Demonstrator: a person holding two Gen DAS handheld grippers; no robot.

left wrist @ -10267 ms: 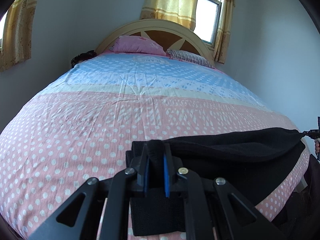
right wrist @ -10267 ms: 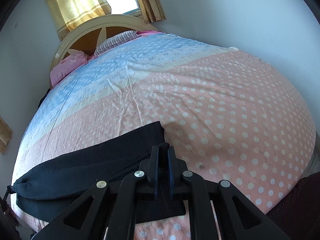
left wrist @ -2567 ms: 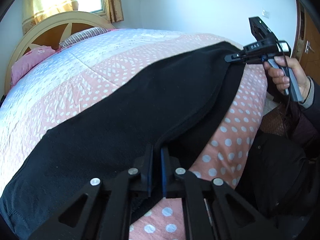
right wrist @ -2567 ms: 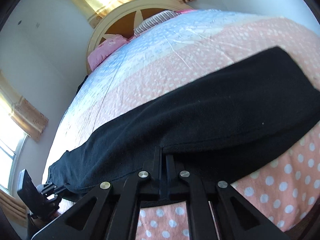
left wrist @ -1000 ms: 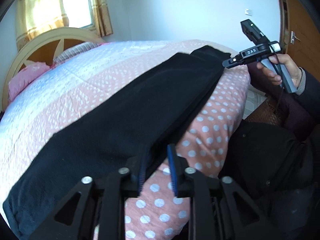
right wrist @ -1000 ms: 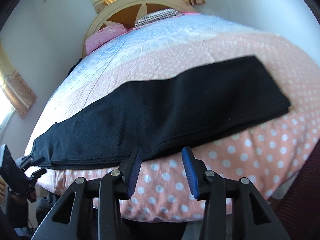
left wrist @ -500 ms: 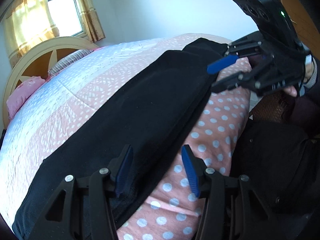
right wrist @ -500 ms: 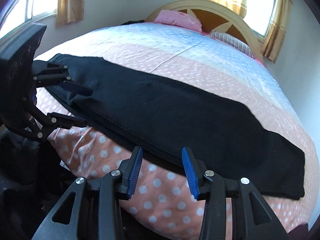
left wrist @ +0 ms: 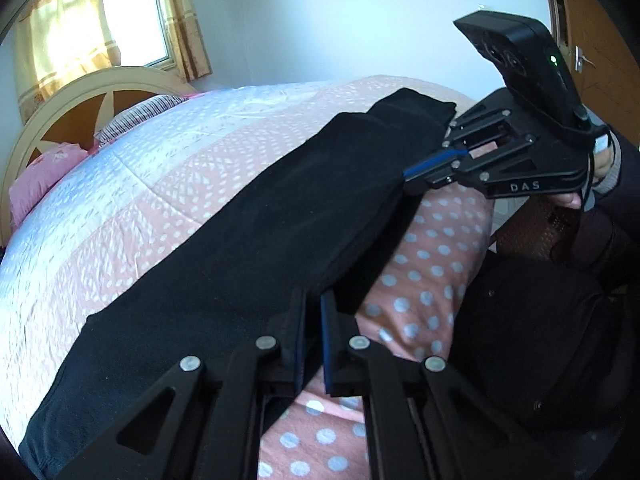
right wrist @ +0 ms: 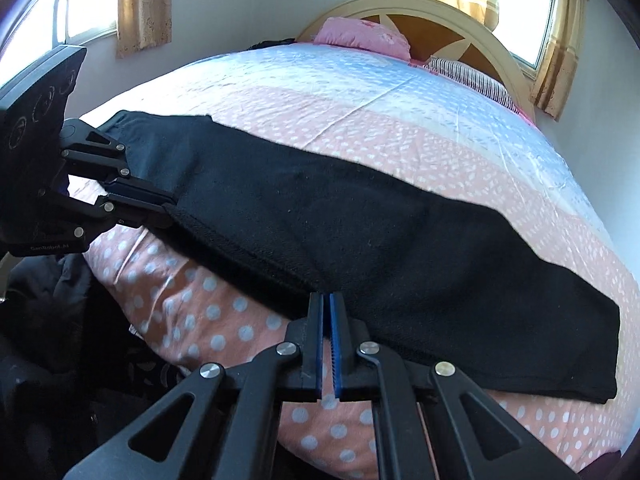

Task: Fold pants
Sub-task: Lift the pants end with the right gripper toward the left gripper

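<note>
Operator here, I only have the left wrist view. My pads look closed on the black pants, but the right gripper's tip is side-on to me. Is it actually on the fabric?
Observer: Yes. In the right wrist view the right gripper is shut on the near edge of the pants, roughly mid-length.
Operator: The gripper body hides the near corner of the far end from me. How does that corner lie?
Observer: That corner lies flat and square on the spotted bedspread, with bedspread showing beyond it.
</note>
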